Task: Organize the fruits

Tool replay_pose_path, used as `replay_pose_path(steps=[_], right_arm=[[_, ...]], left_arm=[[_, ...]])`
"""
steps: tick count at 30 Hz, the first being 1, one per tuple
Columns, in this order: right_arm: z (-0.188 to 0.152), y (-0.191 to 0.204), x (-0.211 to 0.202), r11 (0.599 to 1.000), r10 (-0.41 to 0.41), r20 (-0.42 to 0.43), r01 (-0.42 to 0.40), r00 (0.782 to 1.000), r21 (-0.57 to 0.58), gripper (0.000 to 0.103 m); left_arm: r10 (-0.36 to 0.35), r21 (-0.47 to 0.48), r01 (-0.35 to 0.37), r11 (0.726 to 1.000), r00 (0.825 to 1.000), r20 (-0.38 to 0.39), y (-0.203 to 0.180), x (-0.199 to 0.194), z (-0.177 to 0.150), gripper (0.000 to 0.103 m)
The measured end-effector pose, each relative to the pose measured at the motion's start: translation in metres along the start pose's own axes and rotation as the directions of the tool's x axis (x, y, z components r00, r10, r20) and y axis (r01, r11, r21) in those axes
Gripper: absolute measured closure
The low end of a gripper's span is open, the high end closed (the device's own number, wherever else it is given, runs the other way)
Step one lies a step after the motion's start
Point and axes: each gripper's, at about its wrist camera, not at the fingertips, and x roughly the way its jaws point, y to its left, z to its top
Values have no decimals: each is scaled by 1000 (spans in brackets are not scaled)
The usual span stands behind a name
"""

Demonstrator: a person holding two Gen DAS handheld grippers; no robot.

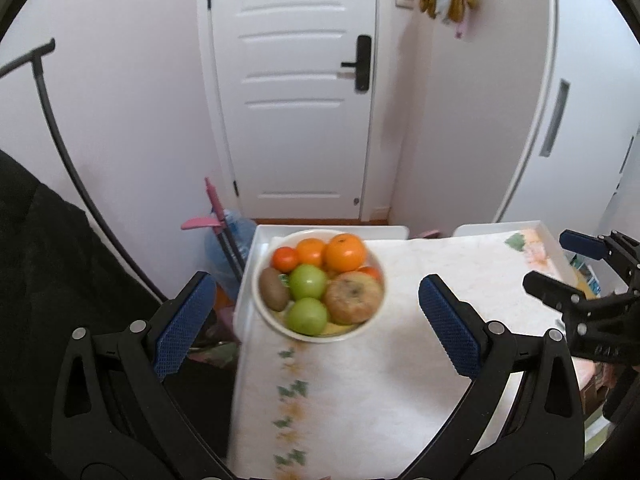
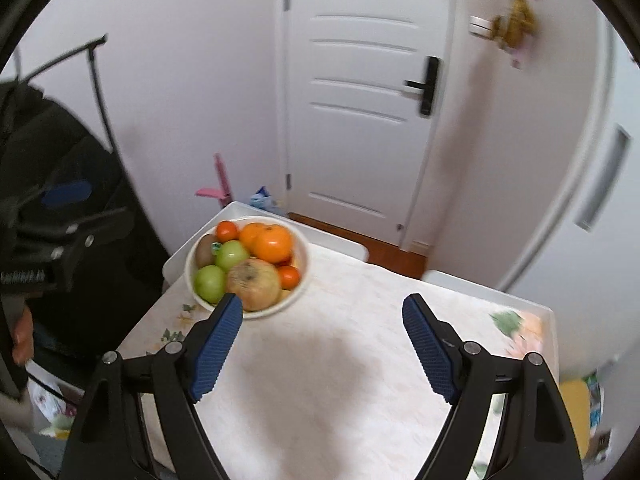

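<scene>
Your left hand-held gripper (image 1: 316, 312) has its jaws spread wide, the blue pads well apart, and nothing is held between them; they hang above the tabletop (image 1: 380, 380) and touch nothing. From that wrist view the white bowl (image 1: 280, 326) sits just past the pads, near the far left corner of the tabletop, on a pale cloth with a leaf print.

Your right hand-held gripper (image 2: 322, 344) is also spread wide and empty. Its pads frame bare cloth and a soft shadow. In that view the left pad overlaps the near rim of the bowl (image 2: 303, 264); whether it touches the bowl you cannot tell from this angle.

The bowl is piled with fruit: a large orange (image 1: 345, 253) and a smaller one behind, two green apples (image 1: 307, 281), a kiwi (image 1: 273, 289) at the left edge, a mottled brownish apple (image 1: 353, 297) at the right front, and small red-orange fruits (image 1: 285, 259) tucked in.

From the left wrist view the right hand-held gripper shows at the right edge, beside the tabletop's far right corner
</scene>
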Motion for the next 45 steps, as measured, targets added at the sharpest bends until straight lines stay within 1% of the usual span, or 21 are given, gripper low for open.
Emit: replay_pose_path(steps=[4, 9, 10, 11, 12, 14, 17, 27, 45], right_arm=[[-7, -23, -29, 996, -60, 5, 60, 998, 62, 24], [-19, -38, -52, 987, -106, 17, 103, 994, 127, 24], [-22, -41, -57, 983, -120, 25, 115, 992, 141, 15], [-24, -44, -60, 980, -134, 29, 128, 991, 153, 4], [-26, -46, -62, 976, -147, 37, 139, 989, 166, 1], [-31, -52, -69, 970, -163, 47, 151, 985, 191, 1], [-37, -57, -73, 960, -191, 40, 178, 981, 217, 1], [-46, -67, -81, 952, -209, 36, 195, 977, 237, 1], [-47, -75, -84, 948, -222, 36, 207, 974, 242, 1]], left_arm=[[-3, -5, 3, 1000, 999, 33, -19, -19, -3, 0], [3, 13, -4, 1000, 997, 78, -40, -37, -12, 0], [6, 16, -8, 1000, 996, 88, -43, -40, -15, 0], [11, 20, -13, 1000, 995, 96, -47, -42, -17, 0], [11, 24, -14, 1000, 995, 98, -50, -44, -19, 0], [6, 30, -9, 999, 995, 95, -54, -44, -21, 0], [0, 42, -4, 999, 995, 96, -61, -46, -24, 0], [-10, 59, 3, 998, 994, 111, -73, -50, -25, 0], [-13, 63, 5, 998, 993, 121, -79, -51, -24, 0]])
